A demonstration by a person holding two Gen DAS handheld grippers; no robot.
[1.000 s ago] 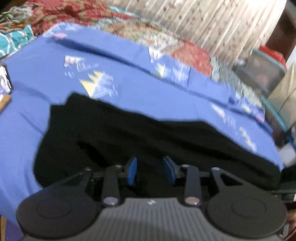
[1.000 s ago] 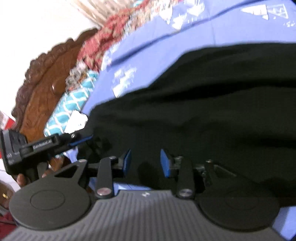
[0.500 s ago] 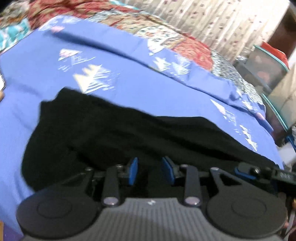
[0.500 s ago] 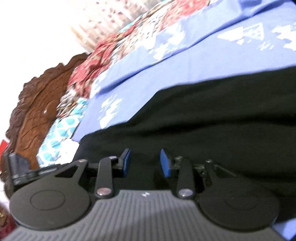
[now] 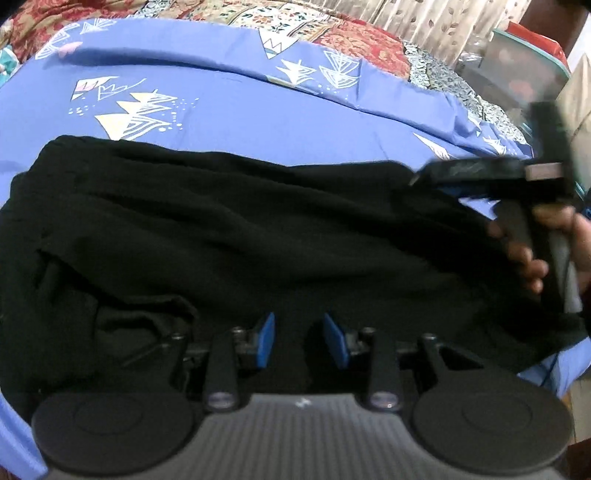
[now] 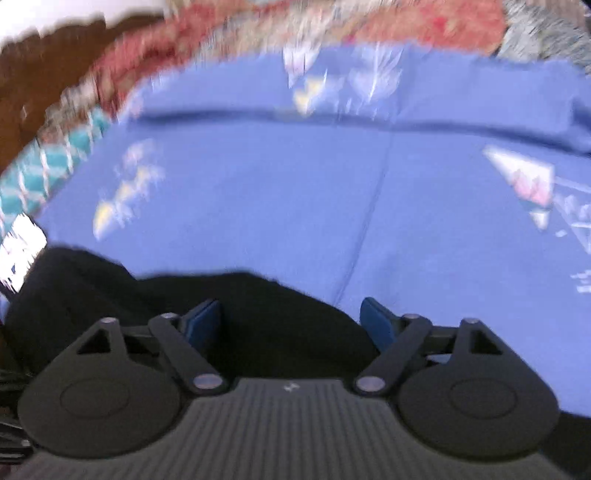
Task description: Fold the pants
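Black pants (image 5: 240,229) lie stretched across the blue patterned bedsheet (image 5: 240,110). My left gripper (image 5: 300,338) sits low over their near edge. Its blue pads stand close together with black cloth filling the gap, so it is shut on the pants. A hand (image 5: 535,254) holds my right gripper (image 5: 443,175) at the pants' right end. In the right wrist view the right gripper (image 6: 291,317) has its jaws opening wide. The pants (image 6: 258,306) lie loose below and between the pads, which do not press on them. That view is blurred.
A red patterned quilt (image 5: 351,40) and a curtain (image 5: 424,14) lie beyond the sheet. A plastic storage box (image 5: 524,70) stands at the far right. A carved wooden headboard (image 6: 33,92) and a teal patterned cloth (image 6: 40,170) sit at the left.
The right gripper's jaws have spread apart off the cloth, and it has swung so that it faces more of the blue sheet. The left gripper has sunk closer to the bed, and the right gripper now shows in its view.
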